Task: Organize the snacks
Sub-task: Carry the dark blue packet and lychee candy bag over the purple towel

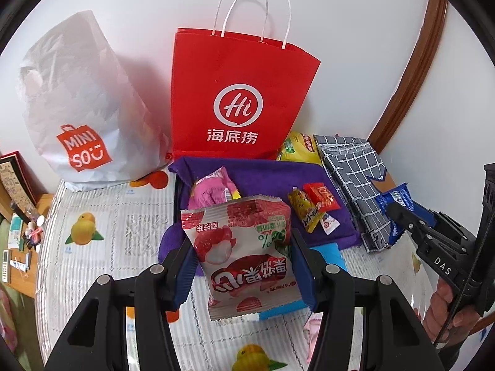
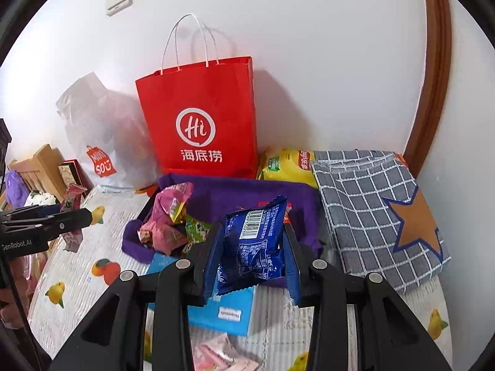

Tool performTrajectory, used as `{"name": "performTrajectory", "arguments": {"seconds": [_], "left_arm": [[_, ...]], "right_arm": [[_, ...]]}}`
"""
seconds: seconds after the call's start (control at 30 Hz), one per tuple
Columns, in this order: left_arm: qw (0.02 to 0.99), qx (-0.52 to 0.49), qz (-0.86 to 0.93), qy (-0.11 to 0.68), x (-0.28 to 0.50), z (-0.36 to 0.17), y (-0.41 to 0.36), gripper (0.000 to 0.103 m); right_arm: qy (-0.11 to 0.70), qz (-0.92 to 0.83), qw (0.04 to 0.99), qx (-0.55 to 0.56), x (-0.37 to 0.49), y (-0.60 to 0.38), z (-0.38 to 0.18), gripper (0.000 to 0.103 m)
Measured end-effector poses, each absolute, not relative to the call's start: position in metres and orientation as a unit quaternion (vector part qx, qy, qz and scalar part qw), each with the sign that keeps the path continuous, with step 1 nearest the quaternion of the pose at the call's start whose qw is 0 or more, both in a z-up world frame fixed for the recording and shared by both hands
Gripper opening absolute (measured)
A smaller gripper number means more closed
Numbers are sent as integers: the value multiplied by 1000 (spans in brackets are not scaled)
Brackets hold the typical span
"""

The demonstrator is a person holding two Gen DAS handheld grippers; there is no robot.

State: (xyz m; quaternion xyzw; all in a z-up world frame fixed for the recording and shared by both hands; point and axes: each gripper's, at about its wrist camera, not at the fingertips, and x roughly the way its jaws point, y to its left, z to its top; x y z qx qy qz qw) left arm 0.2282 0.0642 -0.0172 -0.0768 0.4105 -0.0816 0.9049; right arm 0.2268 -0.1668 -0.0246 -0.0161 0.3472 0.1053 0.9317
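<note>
Currently, both hands carry a snack above the counter, which is covered in a fruit-print sheet.

Left hand-held gripper: closed on the lychee snack packet, pads pressing its two side edges. Packet is white and red, printed with lychee fruit, crimped seals top and bottom. Judged light, puffy and crinkly; film likely slippery, contents possibly crushable. Best held across the flat side margins or the crimped seal, with light pressure.

Right hand-held gripper: closed on the blue wrapper packet, white barcode facing the camera, zigzag seals. Wrapper buckles between the pads, so it is soft and thin; likely a single biscuit or cake inside, fragile.

Other snacks lie loose on the purple cloth: a pink packet, a yellow sachet, a red sachet. Behind stand the red paper bag and the white plastic bag, both against the wall. Which one receives the packets cannot be told.
</note>
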Motion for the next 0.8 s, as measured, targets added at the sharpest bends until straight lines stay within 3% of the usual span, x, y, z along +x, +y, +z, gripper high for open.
{"name": "performTrajectory", "arguments": {"seconds": [0.57,0.8], "left_arm": [[902,-70,-90,416,300,-17,57,53],[896,-80,-89,427,326,-41,63,53]], "right_arm": [[350,103,931,-19,299,-161,-30,37],[354,98,929,-37,328,-154,-39,37]]}}
